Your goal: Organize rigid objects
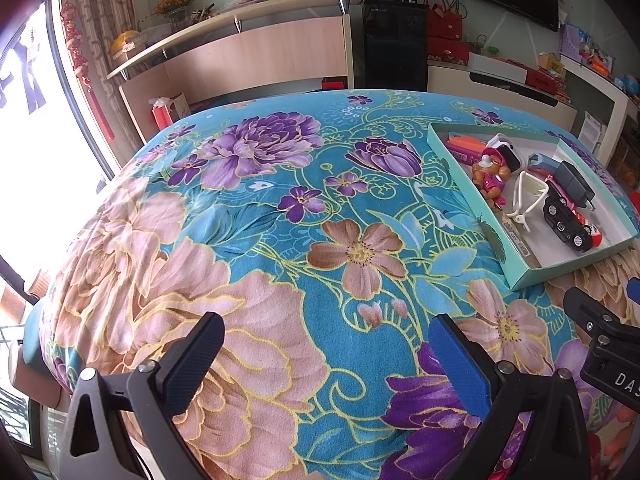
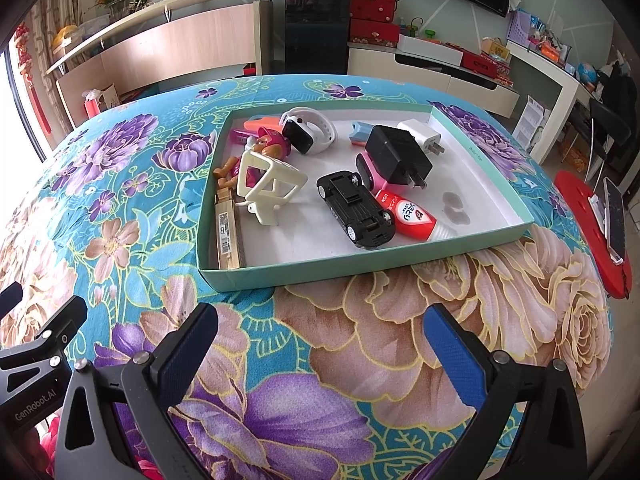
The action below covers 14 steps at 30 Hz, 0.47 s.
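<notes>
A shallow green box (image 2: 256, 278) (image 1: 516, 268) lies on the floral blanket and holds several small items. Among them are a black toy car (image 2: 354, 210) (image 1: 566, 220) on its back, a black charger (image 2: 398, 156) (image 1: 574, 182), a white charger (image 2: 420, 132), a red tube (image 2: 412, 214), a cream plastic frame (image 2: 268, 184) (image 1: 530, 194), a pink puppy figure (image 2: 264, 146) (image 1: 490, 176) and a smartwatch (image 2: 306, 130). My right gripper (image 2: 320, 340) hovers open just in front of the box. My left gripper (image 1: 326, 348) stands open over bare blanket, left of the box. Neither holds anything.
The blanket (image 1: 280, 200) covers a rounded bed. A red stool with a phone (image 2: 614, 216) stands off the right side. A low headboard shelf (image 1: 240, 52), a dark cabinet (image 1: 394, 44) and a white TV bench (image 2: 440, 68) line the far wall.
</notes>
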Available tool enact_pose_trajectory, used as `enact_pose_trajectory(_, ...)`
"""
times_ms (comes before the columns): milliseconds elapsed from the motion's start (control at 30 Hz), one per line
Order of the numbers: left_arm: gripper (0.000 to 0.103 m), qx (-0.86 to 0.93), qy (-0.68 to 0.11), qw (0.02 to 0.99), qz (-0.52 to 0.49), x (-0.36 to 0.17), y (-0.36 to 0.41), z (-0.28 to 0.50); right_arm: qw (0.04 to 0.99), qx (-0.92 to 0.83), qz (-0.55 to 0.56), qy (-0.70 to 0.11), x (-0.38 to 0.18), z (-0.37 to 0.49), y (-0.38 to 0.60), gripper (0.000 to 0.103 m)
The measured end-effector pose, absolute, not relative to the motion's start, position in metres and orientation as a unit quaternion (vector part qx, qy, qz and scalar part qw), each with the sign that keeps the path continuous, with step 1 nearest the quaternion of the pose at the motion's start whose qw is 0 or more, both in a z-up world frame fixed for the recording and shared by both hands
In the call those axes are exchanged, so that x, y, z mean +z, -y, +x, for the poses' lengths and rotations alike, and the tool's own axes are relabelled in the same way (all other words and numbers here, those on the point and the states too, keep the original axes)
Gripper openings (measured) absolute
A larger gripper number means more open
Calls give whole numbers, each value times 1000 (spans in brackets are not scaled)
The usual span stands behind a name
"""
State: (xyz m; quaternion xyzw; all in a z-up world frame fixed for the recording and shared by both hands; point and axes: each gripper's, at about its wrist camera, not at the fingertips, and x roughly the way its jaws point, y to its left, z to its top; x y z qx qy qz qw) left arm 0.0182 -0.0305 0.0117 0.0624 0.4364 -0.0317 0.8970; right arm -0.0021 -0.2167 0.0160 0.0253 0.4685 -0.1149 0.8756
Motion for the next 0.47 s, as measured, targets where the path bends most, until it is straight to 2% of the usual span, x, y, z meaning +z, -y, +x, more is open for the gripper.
enact_pose_trajectory(467,103,-30,-438,896,59,11,28,18,875,-114,24,-471,15,-2,217,102)
